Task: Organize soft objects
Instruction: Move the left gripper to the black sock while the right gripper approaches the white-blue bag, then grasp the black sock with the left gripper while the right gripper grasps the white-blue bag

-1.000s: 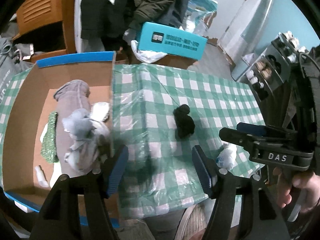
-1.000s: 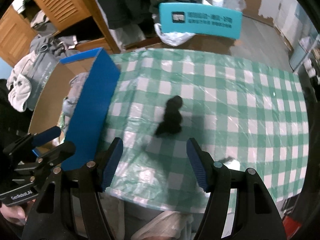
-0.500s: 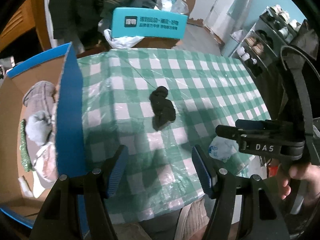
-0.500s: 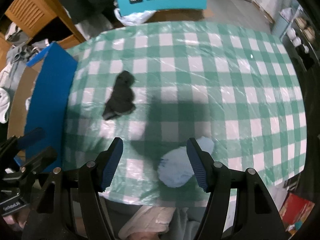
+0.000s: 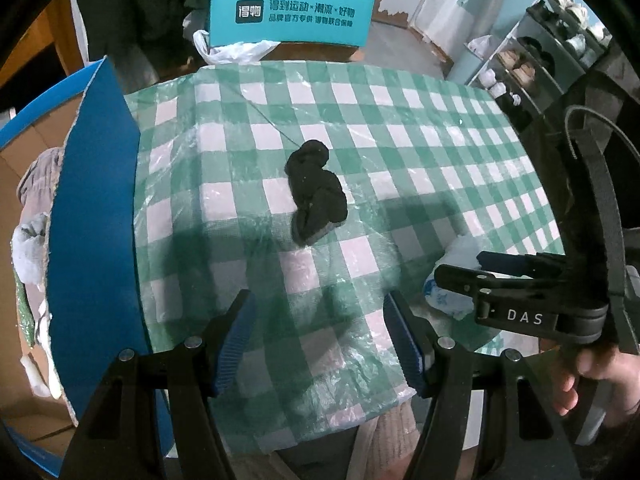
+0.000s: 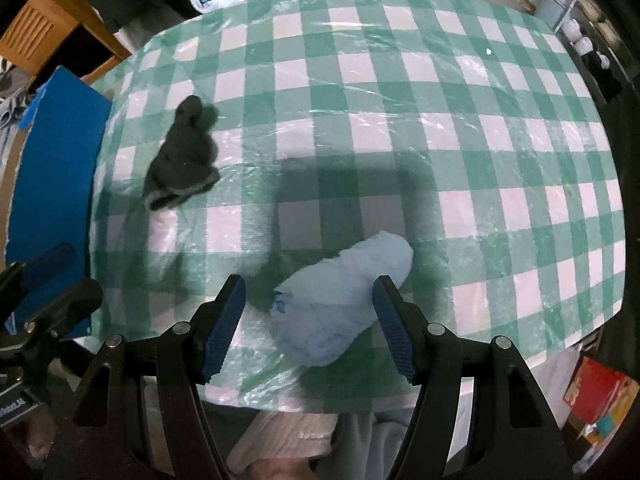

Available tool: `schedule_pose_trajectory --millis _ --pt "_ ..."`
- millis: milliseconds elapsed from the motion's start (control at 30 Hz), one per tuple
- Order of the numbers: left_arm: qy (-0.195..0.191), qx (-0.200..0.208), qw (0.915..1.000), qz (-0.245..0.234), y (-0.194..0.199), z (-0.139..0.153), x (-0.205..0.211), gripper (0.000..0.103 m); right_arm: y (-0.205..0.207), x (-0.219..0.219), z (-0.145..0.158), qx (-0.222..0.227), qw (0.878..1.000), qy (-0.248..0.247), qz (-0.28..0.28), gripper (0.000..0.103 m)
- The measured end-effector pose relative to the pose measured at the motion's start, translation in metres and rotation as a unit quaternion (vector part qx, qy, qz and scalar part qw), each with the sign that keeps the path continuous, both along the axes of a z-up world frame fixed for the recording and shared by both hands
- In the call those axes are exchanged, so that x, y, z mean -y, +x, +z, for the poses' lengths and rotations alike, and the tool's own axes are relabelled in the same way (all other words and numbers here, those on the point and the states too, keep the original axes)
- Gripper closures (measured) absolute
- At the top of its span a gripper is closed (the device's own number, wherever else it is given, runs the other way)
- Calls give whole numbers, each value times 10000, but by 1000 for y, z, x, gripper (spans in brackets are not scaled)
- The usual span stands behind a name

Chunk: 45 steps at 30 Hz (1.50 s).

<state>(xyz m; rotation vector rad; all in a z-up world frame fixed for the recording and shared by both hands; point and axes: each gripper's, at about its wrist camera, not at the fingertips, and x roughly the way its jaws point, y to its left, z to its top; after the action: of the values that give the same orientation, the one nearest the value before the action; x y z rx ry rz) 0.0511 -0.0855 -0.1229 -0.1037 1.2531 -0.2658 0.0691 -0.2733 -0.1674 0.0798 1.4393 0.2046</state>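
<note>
A black sock bundle (image 5: 316, 192) (image 6: 182, 156) lies on the green-checked tablecloth (image 5: 400, 128). My left gripper (image 5: 320, 336) hovers open just short of it, nothing between its blue pads. A light blue soft bundle (image 6: 344, 300) sits near the table's front edge, between the fingers of my open right gripper (image 6: 310, 324); the pads stand clear of it. In the left wrist view the right gripper (image 5: 460, 266) partly hides that bundle (image 5: 452, 284). The left gripper (image 6: 72, 276) shows at the right wrist view's lower left.
A cardboard box with a raised blue flap (image 5: 92, 240) stands left of the table, with grey soft items (image 5: 36, 184) inside. A teal box (image 5: 292, 16) sits beyond the far edge. A shoe rack (image 5: 540, 52) is at the right, a red box (image 6: 592, 392) on the floor.
Both grippers sank and shifted right, away from the box. The light blue bundle came into view between the right fingers. The black bundle now lies ahead of the left gripper.
</note>
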Motion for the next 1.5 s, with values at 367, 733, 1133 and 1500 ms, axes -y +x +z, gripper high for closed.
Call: schedule_pose_trajectory --millis 367,733,1133,1500 --pt "55 -34 10000 67 5 -9 1 36 -2 7 -19 -215 9997 -33 -139 37" --pt "115 -127 9993 323 20 -18 -1 36 3 -7 -29 -155 9997 -93 184 44" --pt "-17 -238 9992 314 48 -29 10 36 32 3 -24 95 9999 63 3 46" --pt "-10 -343 9986 401 75 -39 22 36 52 16 -7 480 9987 139 -136 46"
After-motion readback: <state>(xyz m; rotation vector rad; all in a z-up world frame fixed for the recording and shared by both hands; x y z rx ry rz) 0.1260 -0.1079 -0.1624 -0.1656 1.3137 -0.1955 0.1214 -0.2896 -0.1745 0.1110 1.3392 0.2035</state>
